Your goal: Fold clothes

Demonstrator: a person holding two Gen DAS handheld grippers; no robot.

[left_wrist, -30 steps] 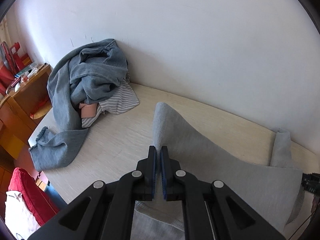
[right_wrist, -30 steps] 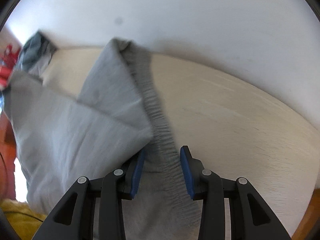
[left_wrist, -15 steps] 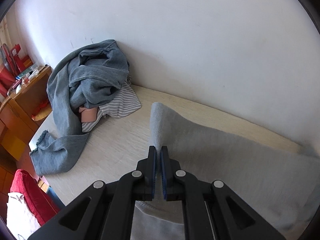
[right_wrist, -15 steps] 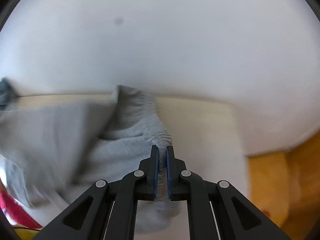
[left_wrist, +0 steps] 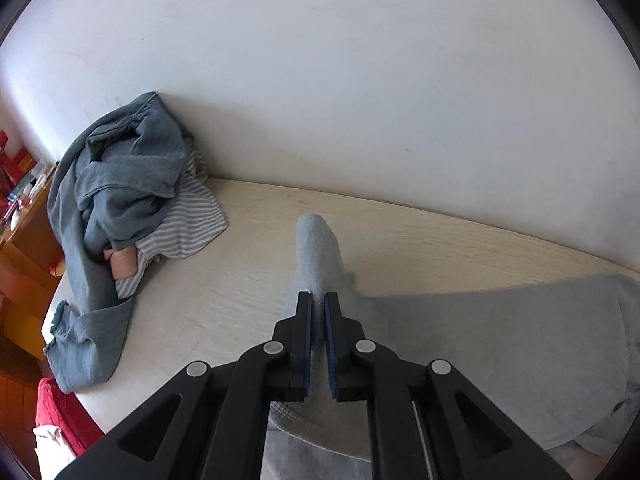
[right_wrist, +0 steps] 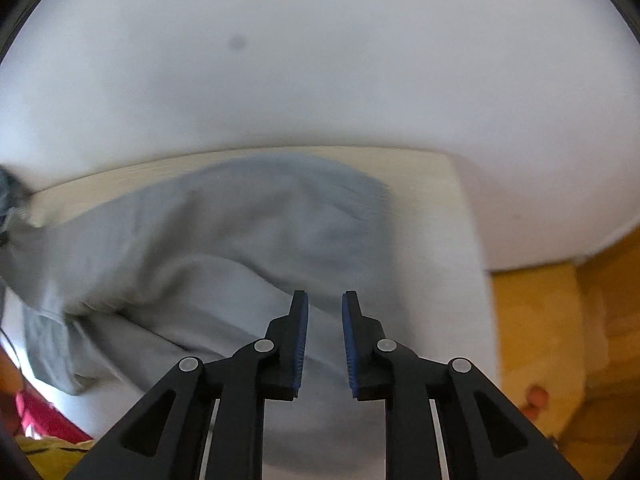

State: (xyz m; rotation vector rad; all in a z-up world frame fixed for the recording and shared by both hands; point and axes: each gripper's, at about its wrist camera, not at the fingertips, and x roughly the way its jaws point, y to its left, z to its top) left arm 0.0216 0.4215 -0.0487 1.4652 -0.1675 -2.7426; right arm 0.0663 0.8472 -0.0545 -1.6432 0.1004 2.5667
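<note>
A light grey garment (left_wrist: pixel 500 340) lies spread over the pale wooden table (left_wrist: pixel 400 224), running off to the right. My left gripper (left_wrist: pixel 318 304) is shut on one end of it, and a narrow fold of the cloth (left_wrist: pixel 320 248) rises beyond the pads. In the right wrist view the same grey garment (right_wrist: pixel 240 232) lies blurred on the table (right_wrist: pixel 448 208) below my right gripper (right_wrist: pixel 325 304). Its jaws are opening; the blue pads stand apart above the cloth and press on nothing.
A pile of blue-grey clothes (left_wrist: pixel 124 176) on a striped cloth (left_wrist: pixel 188 224) sits at the table's far left by the white wall. A wooden cabinet (left_wrist: pixel 28 240) stands left of it. The table's right edge drops to a yellow-orange floor (right_wrist: pixel 540 320).
My right gripper closed on the garment's gathered waistband, carried it right, then let go; its jaws now stand apart. The left gripper sank with its end, and the cloth now lies flatter.
</note>
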